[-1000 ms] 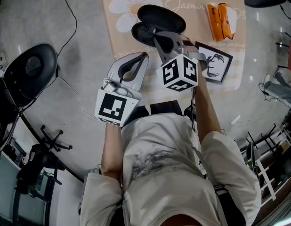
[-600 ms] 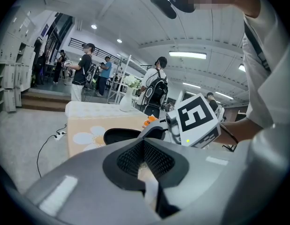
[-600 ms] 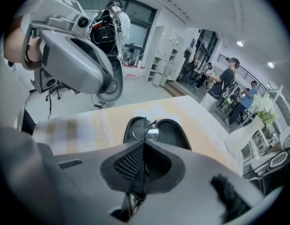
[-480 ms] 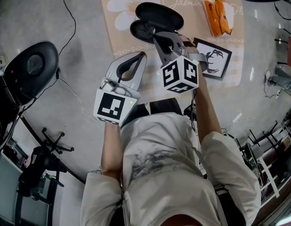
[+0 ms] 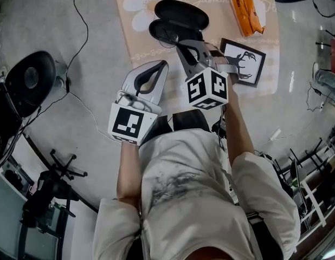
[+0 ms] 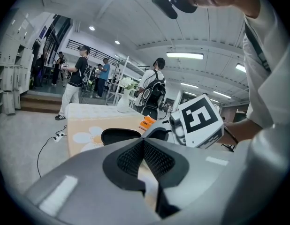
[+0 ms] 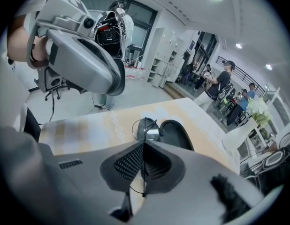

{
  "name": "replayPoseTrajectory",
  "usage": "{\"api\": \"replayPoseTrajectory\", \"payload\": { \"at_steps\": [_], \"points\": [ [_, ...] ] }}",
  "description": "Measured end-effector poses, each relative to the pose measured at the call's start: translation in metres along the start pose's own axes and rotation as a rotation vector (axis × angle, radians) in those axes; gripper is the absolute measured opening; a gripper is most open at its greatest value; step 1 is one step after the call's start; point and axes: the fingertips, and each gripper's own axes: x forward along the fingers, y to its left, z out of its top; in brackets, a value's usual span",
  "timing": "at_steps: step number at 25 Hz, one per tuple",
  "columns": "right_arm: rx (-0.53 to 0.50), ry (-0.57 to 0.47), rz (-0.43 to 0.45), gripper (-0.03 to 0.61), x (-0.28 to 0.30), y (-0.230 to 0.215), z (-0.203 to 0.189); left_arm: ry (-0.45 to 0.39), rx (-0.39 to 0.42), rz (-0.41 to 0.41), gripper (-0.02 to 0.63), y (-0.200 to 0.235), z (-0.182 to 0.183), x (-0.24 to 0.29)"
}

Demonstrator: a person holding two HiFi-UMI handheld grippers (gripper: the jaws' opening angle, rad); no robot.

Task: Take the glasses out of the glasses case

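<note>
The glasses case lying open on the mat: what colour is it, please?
The glasses case is black, shown best in the head view.

Bright, even indoor light; fisheye-warped, dark corners.

This is a large open-plan lab or workshop hall. Strip lights (image 6: 185,56) line a high vaulted ceiling, white shelving (image 6: 9,78) stands along a wall, people (image 6: 79,78) stand about wearing gear, and an office chair (image 5: 26,83) sits on the polished grey floor (image 5: 59,26).

Black glasses case (image 5: 184,14) lies open, thin-framed glasses (image 7: 147,130) in its near half.
</note>
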Motion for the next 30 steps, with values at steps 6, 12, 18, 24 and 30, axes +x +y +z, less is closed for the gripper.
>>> {"api": "replayPoseTrajectory", "payload": {
  "at_steps": [6, 12, 18, 24, 30],
  "points": [
    [0.008, -0.003, -0.002, 0.018, -0.007, 0.015, -0.001, -0.003, 0.002, 0.002, 0.006, -0.006, -0.004, -0.012],
    [0.015, -0.001, -0.001, 0.018, -0.014, 0.033, -0.003, -0.003, 0.006, 0.006, 0.006, -0.013, -0.009, -0.025],
    [0.02, 0.003, 0.008, 0.018, -0.016, 0.051, -0.009, 0.0, 0.006, 0.003, 0.006, -0.019, -0.016, -0.035],
    [0.023, 0.005, 0.025, 0.018, -0.015, 0.07, -0.015, 0.008, 0.004, -0.013, 0.006, -0.026, -0.027, -0.039],
    [0.022, 0.015, 0.049, 0.018, -0.009, 0.088, -0.024, 0.019, 0.003, -0.022, 0.006, -0.029, -0.034, -0.043]
  ]
}}
